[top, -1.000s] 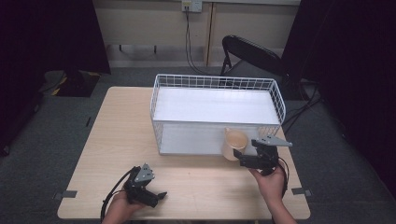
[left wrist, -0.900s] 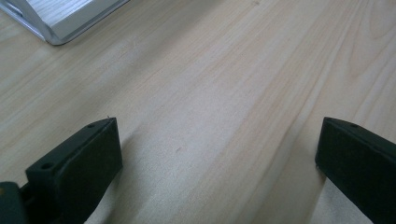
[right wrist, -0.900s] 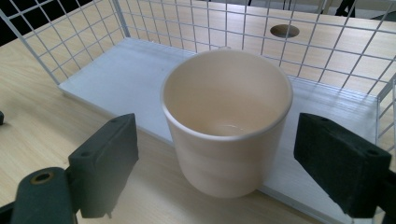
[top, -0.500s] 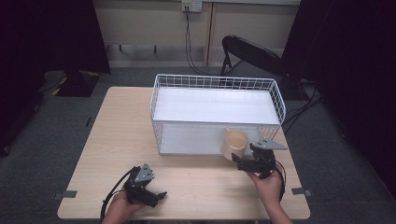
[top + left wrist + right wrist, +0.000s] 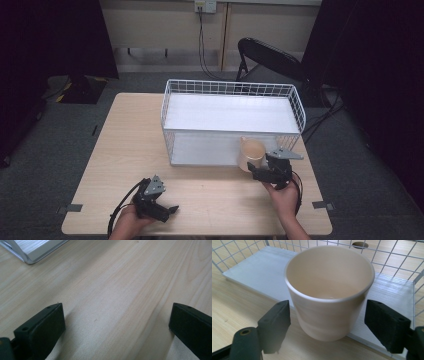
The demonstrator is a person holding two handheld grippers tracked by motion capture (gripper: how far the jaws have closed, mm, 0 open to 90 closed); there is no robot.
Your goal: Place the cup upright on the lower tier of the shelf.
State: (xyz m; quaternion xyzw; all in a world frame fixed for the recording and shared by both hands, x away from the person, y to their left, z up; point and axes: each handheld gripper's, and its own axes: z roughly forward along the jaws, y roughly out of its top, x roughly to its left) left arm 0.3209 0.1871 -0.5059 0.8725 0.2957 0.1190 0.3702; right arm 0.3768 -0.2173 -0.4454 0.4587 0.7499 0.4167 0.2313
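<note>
One beige cup [image 5: 329,290] stands upright on the wooden table [image 5: 120,150], just against the front of one white wire basket [image 5: 232,117]. The right gripper [image 5: 327,322] brackets it, its jaws just closing yet clear of both sides. The left gripper [image 5: 116,325] rests released on bare wood.

A light wooden table [image 5: 130,150] carried everything. A white wire basket [image 5: 230,100] with a pale flat floor sat on the top from its centre toward one o'clock. A beige cup [image 5: 249,155] stood upright on the wood at about four o'clock, just against the basket's near wall. The stretch from six to nine o'clock showed bare wood grain, seen close in the left gripper view.
</note>
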